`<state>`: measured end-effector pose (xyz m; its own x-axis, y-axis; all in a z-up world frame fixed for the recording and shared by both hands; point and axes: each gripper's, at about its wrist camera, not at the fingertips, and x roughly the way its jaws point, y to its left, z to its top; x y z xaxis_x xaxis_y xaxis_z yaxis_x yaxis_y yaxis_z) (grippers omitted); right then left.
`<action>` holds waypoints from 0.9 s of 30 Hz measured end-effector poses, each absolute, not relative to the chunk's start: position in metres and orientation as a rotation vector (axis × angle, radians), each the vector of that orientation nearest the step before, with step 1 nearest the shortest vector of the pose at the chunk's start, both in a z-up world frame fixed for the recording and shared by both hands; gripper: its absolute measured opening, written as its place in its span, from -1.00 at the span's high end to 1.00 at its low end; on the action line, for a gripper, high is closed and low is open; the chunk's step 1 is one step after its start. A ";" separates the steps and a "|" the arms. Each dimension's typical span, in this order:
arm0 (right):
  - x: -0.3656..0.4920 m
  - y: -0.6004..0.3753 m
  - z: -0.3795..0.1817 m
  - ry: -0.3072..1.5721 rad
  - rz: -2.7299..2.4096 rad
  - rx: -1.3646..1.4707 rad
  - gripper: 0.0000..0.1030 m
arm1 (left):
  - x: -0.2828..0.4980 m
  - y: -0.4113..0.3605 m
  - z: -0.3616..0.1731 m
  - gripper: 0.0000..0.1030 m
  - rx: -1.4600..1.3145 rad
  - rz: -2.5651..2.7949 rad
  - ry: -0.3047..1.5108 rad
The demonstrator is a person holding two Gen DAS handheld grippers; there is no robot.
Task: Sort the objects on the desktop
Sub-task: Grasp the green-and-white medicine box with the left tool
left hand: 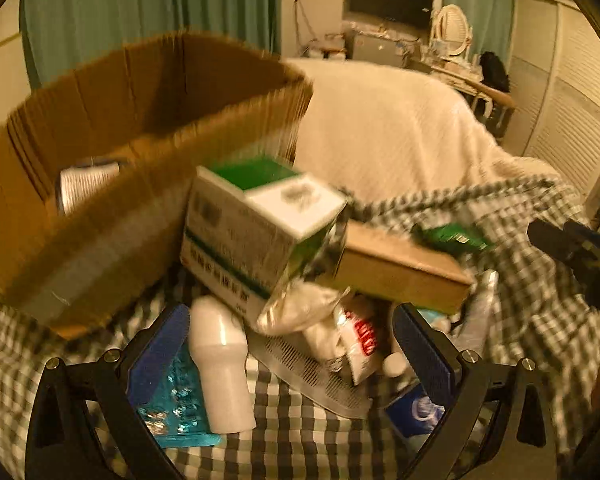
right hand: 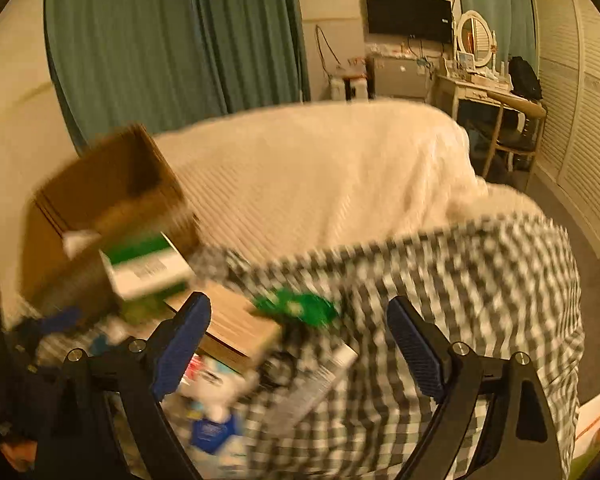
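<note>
A pile of small items lies on the checkered cloth [left hand: 292, 432]. A white and green medicine box [left hand: 260, 232] leans on a flat brown box [left hand: 400, 268]. A white bottle [left hand: 224, 364] and a teal blister pack [left hand: 172, 408] lie between the fingers of my open left gripper [left hand: 296, 352], which holds nothing. My right gripper [right hand: 300, 344] is open and empty above the flat brown box [right hand: 236, 324], a green packet [right hand: 300, 308] and a silver tube [right hand: 312, 388]. The right view is blurred.
An open cardboard box [left hand: 112, 168] stands at the left with a white item [left hand: 86, 184] inside; it also shows in the right view [right hand: 108, 208]. A white-covered bed [left hand: 380, 128] lies behind. The right gripper's edge [left hand: 580, 252] shows at the far right.
</note>
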<state>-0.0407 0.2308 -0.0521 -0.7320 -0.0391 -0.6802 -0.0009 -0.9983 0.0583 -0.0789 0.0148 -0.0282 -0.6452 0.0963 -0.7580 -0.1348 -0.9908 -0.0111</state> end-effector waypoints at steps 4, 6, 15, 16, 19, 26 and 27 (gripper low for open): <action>-0.058 0.239 -0.092 -0.083 -2.855 1.262 -0.74 | -0.091 0.015 -0.043 -1.00 -1.254 2.745 0.079; -0.067 0.240 -0.096 -0.098 -2.830 1.277 -0.74 | -0.100 0.010 -0.050 -1.00 -1.271 2.759 0.064; -0.116 0.223 -0.107 -0.022 -2.764 1.326 -0.74 | -0.123 -0.005 -0.048 -1.00 -1.245 2.796 -0.062; -0.120 0.221 -0.108 -0.019 -2.757 1.328 -0.74 | -0.126 -0.006 -0.047 -1.00 -1.237 2.807 -0.036; -0.129 0.222 -0.112 -0.028 -2.730 1.341 -0.74 | -0.137 -0.009 -0.047 -1.00 -1.211 2.767 -0.006; -0.135 0.226 -0.125 -0.074 -2.683 1.398 -0.75 | -0.152 0.002 -0.060 -1.00 -1.171 2.711 -0.015; -0.136 0.226 -0.126 -0.079 -2.677 1.404 -0.75 | -0.153 0.004 -0.061 -1.00 -1.174 2.691 -0.018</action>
<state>-0.1360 0.2261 -0.1264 -0.5633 -0.1285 -0.8162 0.0802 -0.9917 0.1008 -0.1527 0.0036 -0.0612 -0.6626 0.1918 -0.7240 -0.1822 -0.9789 -0.0925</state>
